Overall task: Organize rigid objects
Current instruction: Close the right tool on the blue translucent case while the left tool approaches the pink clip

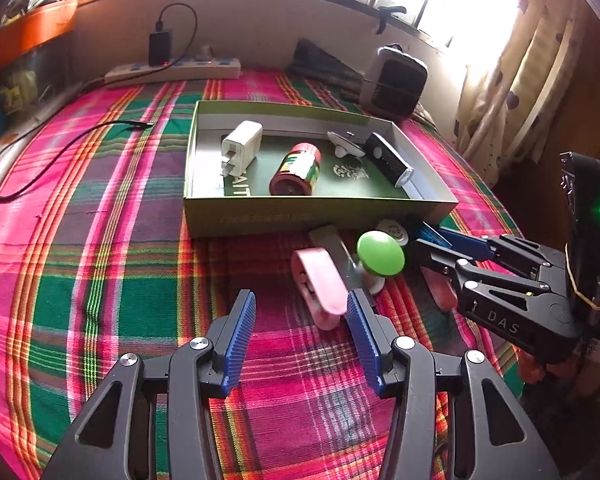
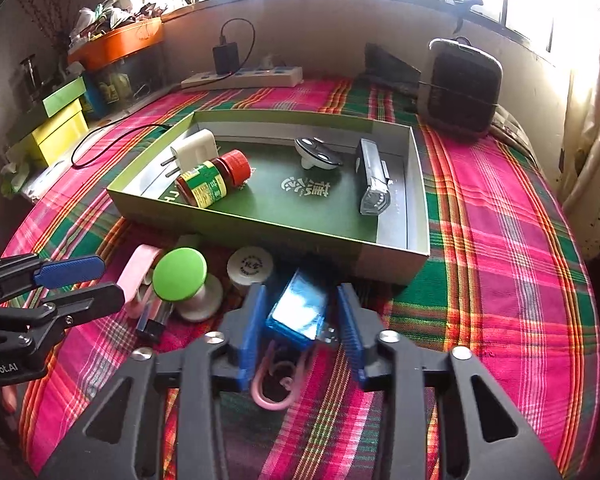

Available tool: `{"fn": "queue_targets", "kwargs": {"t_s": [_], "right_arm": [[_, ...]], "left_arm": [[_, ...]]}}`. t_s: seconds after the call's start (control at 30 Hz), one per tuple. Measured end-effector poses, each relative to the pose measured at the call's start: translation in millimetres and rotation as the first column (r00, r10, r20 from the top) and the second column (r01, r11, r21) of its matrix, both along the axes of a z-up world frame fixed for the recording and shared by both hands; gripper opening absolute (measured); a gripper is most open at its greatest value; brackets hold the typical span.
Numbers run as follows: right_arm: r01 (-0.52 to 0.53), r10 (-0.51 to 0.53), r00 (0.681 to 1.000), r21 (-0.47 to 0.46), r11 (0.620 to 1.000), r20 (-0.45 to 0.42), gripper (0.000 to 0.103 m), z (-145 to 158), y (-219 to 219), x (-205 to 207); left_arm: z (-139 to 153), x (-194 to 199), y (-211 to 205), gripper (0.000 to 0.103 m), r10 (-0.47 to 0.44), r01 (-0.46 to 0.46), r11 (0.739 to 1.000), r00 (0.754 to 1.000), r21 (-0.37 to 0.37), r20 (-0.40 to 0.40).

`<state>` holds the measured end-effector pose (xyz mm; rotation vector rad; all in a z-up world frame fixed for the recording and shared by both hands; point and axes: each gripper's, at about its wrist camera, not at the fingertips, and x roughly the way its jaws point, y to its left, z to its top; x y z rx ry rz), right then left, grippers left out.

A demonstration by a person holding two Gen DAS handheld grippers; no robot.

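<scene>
My right gripper (image 2: 302,320) is shut on a small blue box-shaped device (image 2: 298,308) with a pink loop (image 2: 274,384) hanging below it, just in front of the green cardboard box (image 2: 260,232). The left gripper (image 1: 300,312) is open, its tips on either side of the near end of a pink clip (image 1: 320,284). Beside the clip stand a green-topped knob (image 1: 380,254) and a white round lid (image 1: 392,232). Inside the box lie a white plug adapter (image 2: 192,148), a red-lidded jar (image 2: 212,182), a round white piece (image 2: 318,154) and a black flashlight (image 2: 370,178).
A plaid cloth (image 1: 100,280) covers the surface. A power strip (image 1: 172,70) with a charger sits at the back, and a black cable (image 1: 52,156) trails to the left. A dark heater-like unit (image 2: 460,88) stands back right. Yellow-green boxes (image 2: 56,124) stack at far left.
</scene>
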<state>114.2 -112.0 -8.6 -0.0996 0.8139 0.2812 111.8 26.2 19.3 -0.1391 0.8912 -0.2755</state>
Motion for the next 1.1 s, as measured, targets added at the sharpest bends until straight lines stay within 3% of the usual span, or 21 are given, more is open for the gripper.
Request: {"fn": "queue_targets", "kwargs": {"t_s": [0.17,0.63,1.1], "right_arm": [[0.009,-0.009,1.000,0.002,1.000,0.000,0.026,-0.9,-4.2,-1.3],[0.023,-0.024,1.000,0.032,0.999,0.018,0.026,0.7,-18.9,-6.1],[0.040,-0.043,0.998,0.060,0.997,0.047,0.026,5.0,-29.4,-11.2]], "left_arm": [[-0.9,1.1,-3.2,0.047,-0.005,0.005,1.000,1.000,0.005,-0.007],[-8.6,11.1,-12.8,0.047,0.003,-0.002,1.000,0.999,0.028,-0.045],[-8.8,20.0,-7.6,0.047,0.052,-0.050,0.997,0.998,0.067,-0.035]]}}
